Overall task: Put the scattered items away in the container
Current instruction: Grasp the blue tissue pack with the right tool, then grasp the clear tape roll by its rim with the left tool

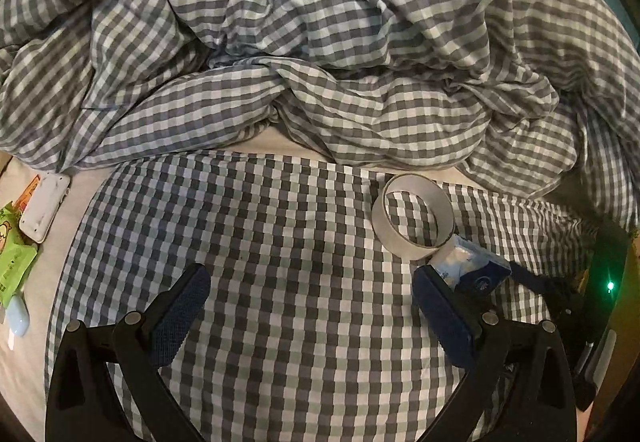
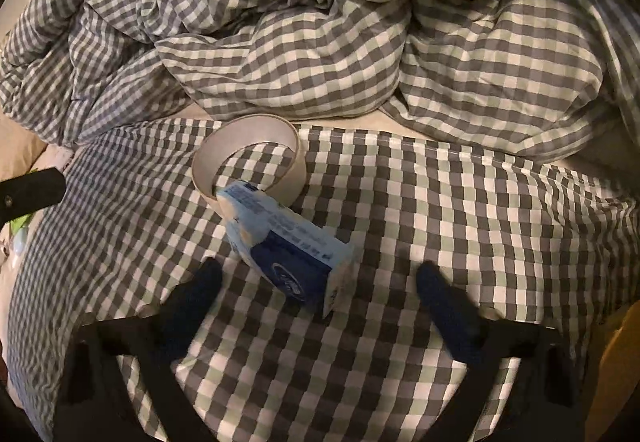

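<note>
A roll of pale tape [image 1: 414,218] lies on the checked pillow [image 1: 280,242]; it also shows in the right wrist view [image 2: 250,166]. A blue and white tissue pack [image 2: 286,242] leans against the roll, seen in the left wrist view [image 1: 470,266] just past my left gripper's right finger. My left gripper [image 1: 312,284] is open and empty above the pillow. My right gripper [image 2: 320,282] is open, with the tissue pack just ahead of it and between its blurred fingers, not held. No container is in view.
A crumpled checked duvet [image 1: 320,42] piles up behind the pillow. At the left edge lie a white box [image 1: 44,208], a green packet [image 1: 16,262] and a pale blue item [image 1: 18,318]. The right gripper's body with a green light [image 1: 610,286] is at right.
</note>
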Motion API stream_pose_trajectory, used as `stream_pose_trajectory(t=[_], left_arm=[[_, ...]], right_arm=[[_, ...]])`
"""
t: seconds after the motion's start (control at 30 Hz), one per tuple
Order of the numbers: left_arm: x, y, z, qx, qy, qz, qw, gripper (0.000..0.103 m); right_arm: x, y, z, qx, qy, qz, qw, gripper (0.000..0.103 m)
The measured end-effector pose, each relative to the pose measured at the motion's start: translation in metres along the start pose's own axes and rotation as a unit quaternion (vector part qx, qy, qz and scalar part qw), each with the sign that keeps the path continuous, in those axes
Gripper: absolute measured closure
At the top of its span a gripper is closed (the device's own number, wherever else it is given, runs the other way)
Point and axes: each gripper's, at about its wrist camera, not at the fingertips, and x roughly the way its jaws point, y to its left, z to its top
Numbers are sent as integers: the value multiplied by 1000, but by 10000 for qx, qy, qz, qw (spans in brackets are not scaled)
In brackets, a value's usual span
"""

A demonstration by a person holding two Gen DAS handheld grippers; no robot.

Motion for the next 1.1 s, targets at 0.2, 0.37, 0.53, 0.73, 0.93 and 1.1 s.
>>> stream_pose_trajectory(t=[0.2, 0.37, 0.53, 0.73, 0.93, 1.1], left_arm=[[10, -9, 4, 35, 32, -6, 10000, 0], [18, -23, 5, 151, 45, -22, 9999, 0], [28, -38, 6, 241, 79, -41, 9997, 0], [45, -58, 9, 311, 90, -121, 9994, 0], [71, -70, 15, 326, 45, 140, 9994, 0], [92, -66, 19, 205, 163, 231, 9994, 12]], right_arm=[[-5, 13, -7, -243, -41, -33, 9997, 75], [-21, 14, -14, -172, -220, -24, 9996, 81], [-44, 13, -18, -103, -443, -66, 9989, 81], [-72, 22, -37, -296, -596, -524, 9964, 81], [-87, 23, -55, -211, -536, -429, 9974, 81], [-91, 22, -56, -191, -529, -341, 9978, 81]])
